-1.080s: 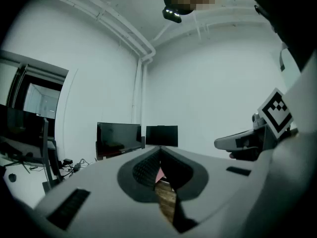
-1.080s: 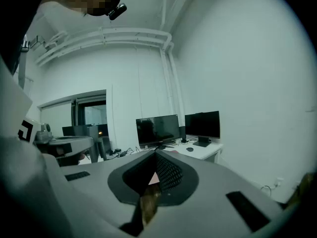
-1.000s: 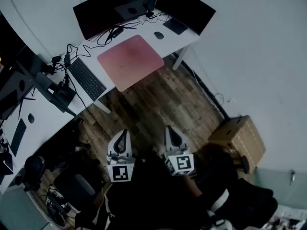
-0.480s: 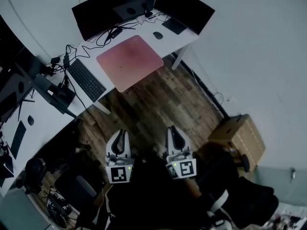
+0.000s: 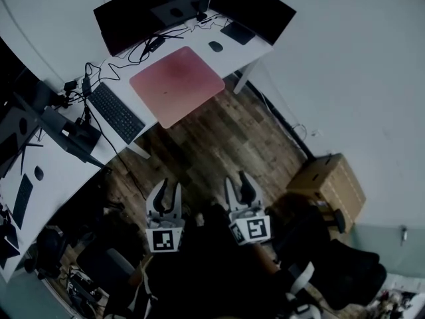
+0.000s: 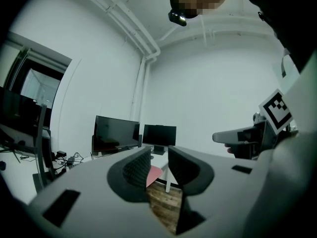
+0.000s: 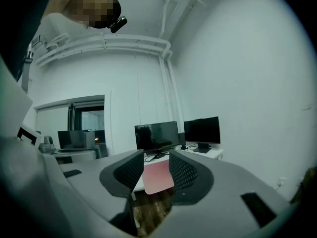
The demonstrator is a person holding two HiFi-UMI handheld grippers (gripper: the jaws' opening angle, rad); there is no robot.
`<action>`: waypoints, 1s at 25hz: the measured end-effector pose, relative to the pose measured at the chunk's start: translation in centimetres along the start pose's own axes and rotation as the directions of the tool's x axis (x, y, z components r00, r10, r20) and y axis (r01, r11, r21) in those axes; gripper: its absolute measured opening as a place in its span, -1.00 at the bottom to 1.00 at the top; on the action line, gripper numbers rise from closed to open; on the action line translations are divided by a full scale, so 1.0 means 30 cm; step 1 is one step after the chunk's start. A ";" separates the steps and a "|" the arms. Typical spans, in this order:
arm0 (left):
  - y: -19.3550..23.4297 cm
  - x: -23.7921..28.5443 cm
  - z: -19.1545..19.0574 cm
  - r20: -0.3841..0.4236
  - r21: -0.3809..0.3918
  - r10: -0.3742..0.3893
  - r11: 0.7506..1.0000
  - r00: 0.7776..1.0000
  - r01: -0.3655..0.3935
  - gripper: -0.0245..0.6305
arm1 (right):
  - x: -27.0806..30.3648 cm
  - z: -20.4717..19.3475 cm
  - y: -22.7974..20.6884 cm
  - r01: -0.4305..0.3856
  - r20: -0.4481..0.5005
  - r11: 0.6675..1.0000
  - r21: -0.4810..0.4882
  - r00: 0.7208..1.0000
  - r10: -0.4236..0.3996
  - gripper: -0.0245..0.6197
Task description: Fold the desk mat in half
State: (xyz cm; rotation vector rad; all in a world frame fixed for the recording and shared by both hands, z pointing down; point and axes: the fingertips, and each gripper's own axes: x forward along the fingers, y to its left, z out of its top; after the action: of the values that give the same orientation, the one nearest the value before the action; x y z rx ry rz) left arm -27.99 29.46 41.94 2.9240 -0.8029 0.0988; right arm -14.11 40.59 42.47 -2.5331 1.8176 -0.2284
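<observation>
A white desk (image 5: 234,57) carries a flat pink desk mat (image 5: 176,85), a black keyboard (image 5: 117,112) beside it, a mouse (image 5: 215,46) and two monitors (image 5: 143,15)

Office, white desks (image 5: 231,57), twin monitors (image 5: 143,15), keyboard (image 5: 117,112), cables (image 5: 149,45), wood floor (image 5: 219,145)

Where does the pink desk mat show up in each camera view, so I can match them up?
Head view: the desk mat lies flat on the white desk, upper centre-left.
Left gripper view: a thin strip of the desk mat shows low at centre; the rest is hidden.
Right gripper view: the desk mat shows low at centre.
Shared landmark: the two dark monitors behind the mat.
</observation>
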 end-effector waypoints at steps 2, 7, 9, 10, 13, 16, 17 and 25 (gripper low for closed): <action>0.015 0.017 0.000 0.006 -0.009 0.001 1.000 1.000 -0.001 -0.61 | 0.023 -0.009 -0.012 0.004 -0.009 1.000 -0.007 1.000 -0.004 -0.50; 0.021 0.083 -0.024 -0.012 -0.003 0.027 1.000 1.000 -0.027 -0.61 | 0.096 -0.037 -0.084 -0.004 -0.038 1.000 0.022 0.999 0.005 -0.50; 0.025 0.143 -0.037 -0.020 0.008 0.054 0.999 0.998 -0.054 -0.61 | 0.163 -0.040 -0.130 -0.033 -0.035 0.999 0.015 0.999 0.034 -0.50; 0.026 0.180 -0.039 -0.020 0.012 0.068 0.998 0.997 -0.068 -0.61 | 0.204 -0.033 -0.153 -0.053 -0.032 0.998 0.013 0.998 0.054 -0.50; 0.005 0.295 -0.039 -0.018 0.019 0.101 0.995 0.995 -0.101 -0.61 | 0.319 -0.003 -0.225 -0.119 -0.033 0.993 0.023 0.992 0.120 -0.50; -0.037 0.420 -0.028 -0.015 0.013 0.138 0.990 0.990 -0.138 -0.55 | 0.440 0.032 -0.325 -0.188 -0.042 0.982 0.020 0.981 0.188 -0.50; -0.050 0.465 -0.025 -0.019 0.015 0.159 0.987 0.987 -0.158 -0.54 | 0.486 0.041 -0.363 -0.210 -0.047 0.978 0.011 0.976 0.211 -0.50; -0.126 0.763 -0.053 -0.071 0.052 0.348 0.937 0.935 -0.345 -0.50 | 0.798 0.057 -0.605 -0.387 -0.120 0.920 -0.060 0.918 0.378 -0.48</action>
State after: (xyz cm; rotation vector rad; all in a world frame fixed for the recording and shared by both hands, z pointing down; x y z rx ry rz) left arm -6.48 21.31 45.27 2.7582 -1.3087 0.2593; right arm 10.67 23.76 45.16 -2.1817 2.3591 -0.2879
